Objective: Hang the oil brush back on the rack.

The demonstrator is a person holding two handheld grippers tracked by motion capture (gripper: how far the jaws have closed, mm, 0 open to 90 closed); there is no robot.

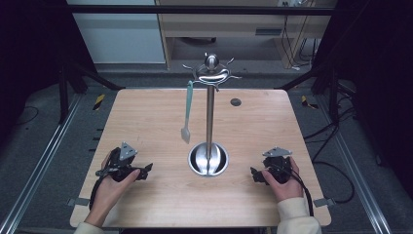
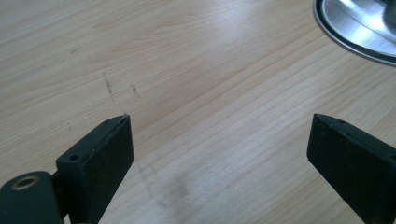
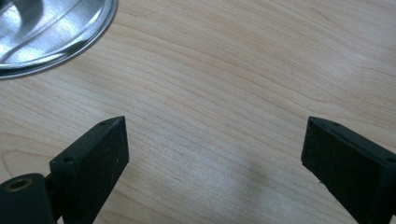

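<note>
Here, both hands low on the bench (image 1: 146, 112), one to each side of the steel stand (image 1: 210, 117). Left gripper (image 1: 146, 170) resting near the front left, jaws wide apart over bare wood, holding nothing; same in the left gripper view (image 2: 219, 140), with the rim of the stand's round base (image 2: 355, 32) at upper right. Right gripper (image 1: 254, 175) at the front right, jaws likewise spread and empty, the base rim (image 3: 56, 37) at upper left of the right gripper view (image 3: 215, 140). Hanging from one hook of the crown on top of the stand (image 1: 211, 73): a pale green spatula (image 1: 187, 109), handle up, blade down, clear of the bench and just left of the pole.

Probably the start of a reach for the spatula, the left gripper being nearer. To do it well: lift first, then approach from the side away from the pole, jaws kept wide and turned to close across the flat handle, not along it. Grip mid-handle or a little higher, firmly, so no swinging. Then raise straight up until the loop clears the hook tip before drawing away; otherwise a snag, and a likely tipped stand. Right gripper free to steady the base if needed.
</note>
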